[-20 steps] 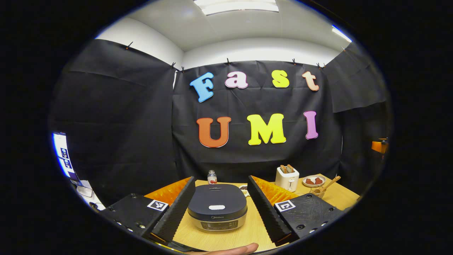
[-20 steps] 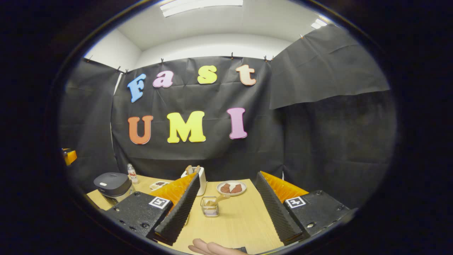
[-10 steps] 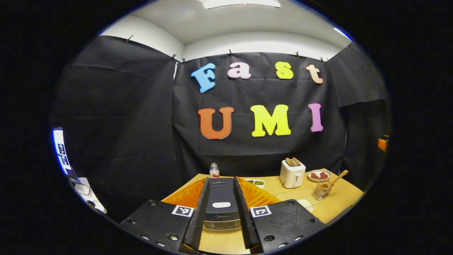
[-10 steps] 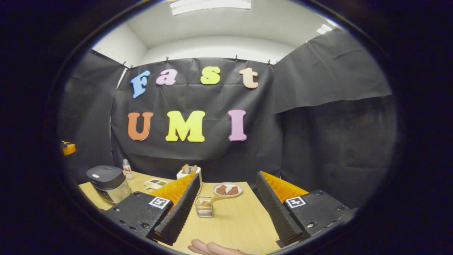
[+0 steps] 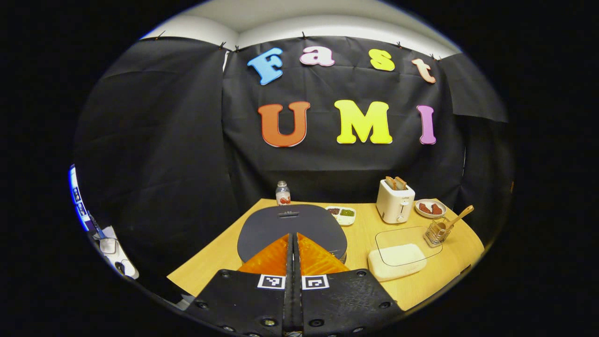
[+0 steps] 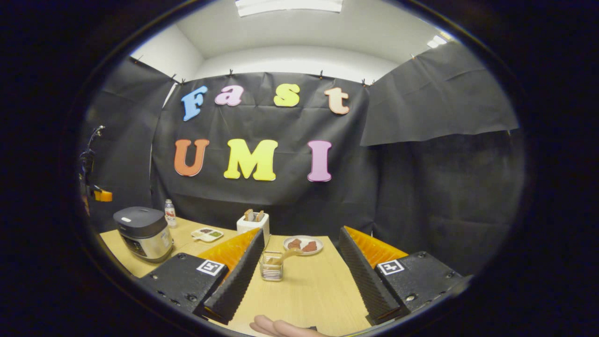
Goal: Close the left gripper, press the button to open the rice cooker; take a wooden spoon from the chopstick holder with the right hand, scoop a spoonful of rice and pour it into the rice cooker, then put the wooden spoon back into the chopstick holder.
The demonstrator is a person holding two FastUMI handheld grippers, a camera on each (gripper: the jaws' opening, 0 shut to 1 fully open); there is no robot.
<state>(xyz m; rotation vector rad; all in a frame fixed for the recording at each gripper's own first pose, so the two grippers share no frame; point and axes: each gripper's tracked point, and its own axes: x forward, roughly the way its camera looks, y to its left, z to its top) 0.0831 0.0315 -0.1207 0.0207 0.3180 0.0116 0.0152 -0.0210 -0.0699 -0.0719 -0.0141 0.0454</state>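
Observation:
My left gripper is shut, its fingers pressed together with nothing between them, just above the dark lid of the rice cooker. The lid is down. At the right of the table a wire chopstick holder has a wooden spoon leaning in it. A clear container of white rice lies in front of it. My right gripper is open and empty above the table, with the chopstick holder and spoon between its fingers, farther off. The rice cooker stands far left.
A white toaster with bread, a plate of red pieces, a small divided dish and a little bottle stand along the back of the wooden table. Fingers of a hand show at the bottom of the right gripper view.
The left gripper has gone from wide open to shut and has moved forward and tipped down over the cooker's lid. The right gripper has stayed open, shifting only slightly.

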